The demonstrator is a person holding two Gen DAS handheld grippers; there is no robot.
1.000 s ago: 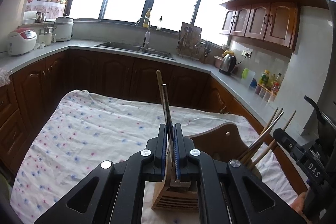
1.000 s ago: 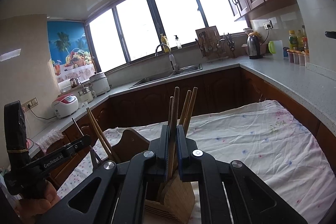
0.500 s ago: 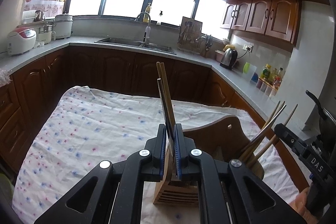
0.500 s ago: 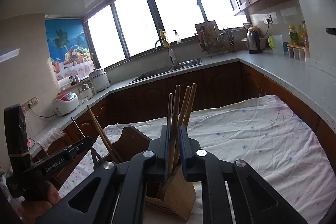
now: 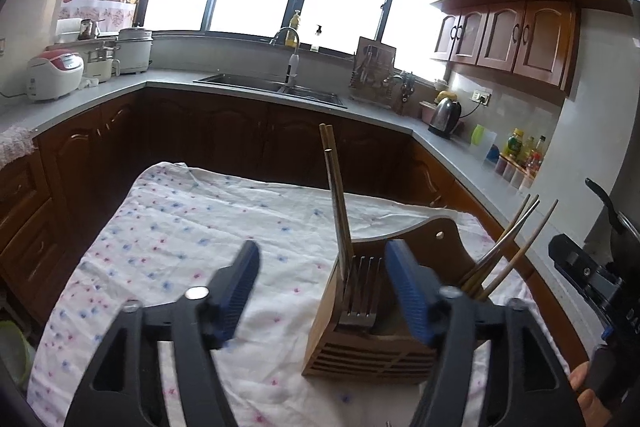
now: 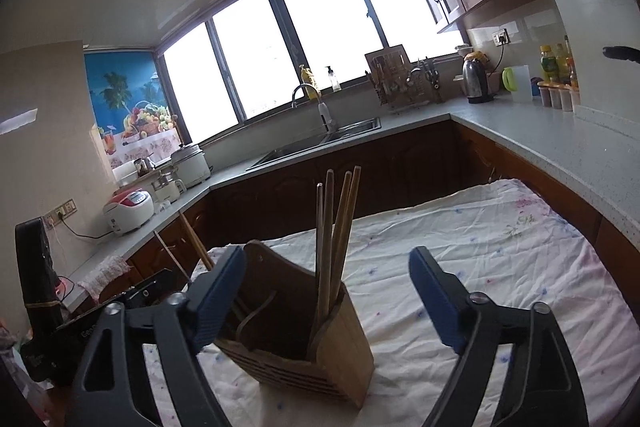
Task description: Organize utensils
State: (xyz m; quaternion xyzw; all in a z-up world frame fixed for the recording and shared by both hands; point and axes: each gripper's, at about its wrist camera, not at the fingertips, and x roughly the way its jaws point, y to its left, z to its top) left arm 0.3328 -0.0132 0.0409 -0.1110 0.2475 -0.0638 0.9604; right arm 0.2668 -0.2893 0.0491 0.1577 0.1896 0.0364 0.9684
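A wooden utensil holder (image 5: 368, 351) stands on the cloth-covered table; it also shows in the right wrist view (image 6: 304, 359). My left gripper (image 5: 322, 291) is open and empty just above it. A pair of chopsticks (image 5: 338, 211) stands in its left compartment, beside a fork (image 5: 360, 287). Several more chopsticks (image 5: 504, 255) lean out of its right side. My right gripper (image 6: 326, 299) is open and empty above the holder. Several chopsticks (image 6: 334, 251) stand in the compartment in front of it. Two more (image 6: 192, 243) lean out to the left.
The table wears a white cloth with small flowers (image 5: 180, 239), (image 6: 500, 267). Dark wooden cabinets and a grey counter with a sink (image 5: 272, 87) surround it. The other hand-held gripper shows at the right edge (image 5: 592, 279) and at the left edge (image 6: 48, 307).
Both grippers have opened and let go of their chopsticks, which now stand in the holder. Both grippers have drawn back a little.
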